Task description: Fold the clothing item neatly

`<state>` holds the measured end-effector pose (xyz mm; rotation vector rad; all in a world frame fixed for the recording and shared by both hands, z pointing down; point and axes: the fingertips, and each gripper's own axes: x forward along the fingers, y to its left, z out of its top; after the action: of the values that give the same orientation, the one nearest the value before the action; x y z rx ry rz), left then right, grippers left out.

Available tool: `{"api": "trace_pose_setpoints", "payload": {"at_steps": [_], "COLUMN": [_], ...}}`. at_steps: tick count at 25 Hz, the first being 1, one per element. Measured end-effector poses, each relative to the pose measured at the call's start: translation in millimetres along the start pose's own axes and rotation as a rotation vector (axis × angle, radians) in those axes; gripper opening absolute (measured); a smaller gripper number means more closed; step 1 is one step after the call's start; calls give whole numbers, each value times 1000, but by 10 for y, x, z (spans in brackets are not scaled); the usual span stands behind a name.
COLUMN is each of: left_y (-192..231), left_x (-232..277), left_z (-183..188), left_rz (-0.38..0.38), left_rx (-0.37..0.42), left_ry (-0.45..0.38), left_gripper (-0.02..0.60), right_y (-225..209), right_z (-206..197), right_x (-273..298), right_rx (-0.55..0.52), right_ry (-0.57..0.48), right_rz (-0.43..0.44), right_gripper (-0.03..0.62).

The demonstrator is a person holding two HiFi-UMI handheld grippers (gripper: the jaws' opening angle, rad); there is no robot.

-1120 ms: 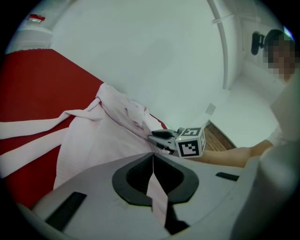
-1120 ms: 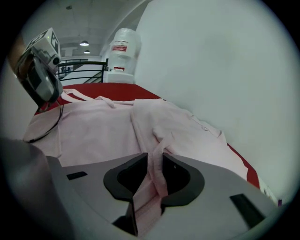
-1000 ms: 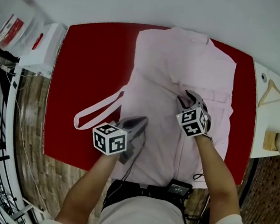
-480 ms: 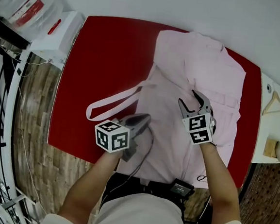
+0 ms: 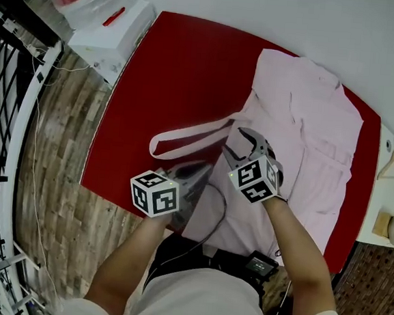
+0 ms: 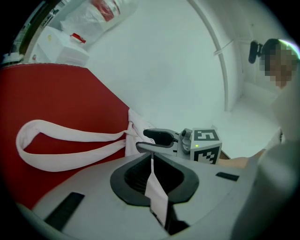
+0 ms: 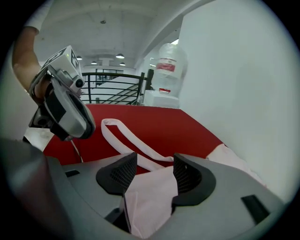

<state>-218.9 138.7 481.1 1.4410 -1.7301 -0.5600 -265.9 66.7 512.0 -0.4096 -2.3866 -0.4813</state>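
Pink garment [image 5: 316,129] lay on red table [image 5: 169,82], left gripper [image 5: 201,169] pinched shut on its edge, right gripper [image 5: 238,142] with jaws just spread wide, cloth loose between them.

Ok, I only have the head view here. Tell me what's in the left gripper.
Observer: The left gripper is shut on a thin fold of the pale pink fabric garment. Its own view shows the cloth pinched between the pads.
Operator: Now report the other one.
Observer: The right gripper has just been opening. Its jaws stand apart, the garment lies loose between them, and the pads are not pressing on it.
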Motion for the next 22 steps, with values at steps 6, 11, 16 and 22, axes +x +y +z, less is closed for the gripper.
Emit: {"api": "trace_pose_setpoints", "payload": {"at_steps": [6, 11, 16, 22], "left_y": [470, 1028, 1402, 1566], "left_x": [-463, -914, -1128, -945], "left_z": [-27, -57, 3, -16], "left_rz": [164, 412, 536, 528], "left_rx": [-47, -92, -105, -68], "left_ry": [-32, -57, -58, 38], "left_gripper": [8, 95, 178, 183], "right_y": [250, 137, 84, 118], "right_z": [118, 22, -43, -156], "right_x": [440, 714, 901, 1015], "right_rx": [-53, -50, 69, 218], "right_ry": [59, 146, 192, 239], "right_rz": [67, 54, 62, 95], "right_gripper": [224, 222, 222, 219]}}
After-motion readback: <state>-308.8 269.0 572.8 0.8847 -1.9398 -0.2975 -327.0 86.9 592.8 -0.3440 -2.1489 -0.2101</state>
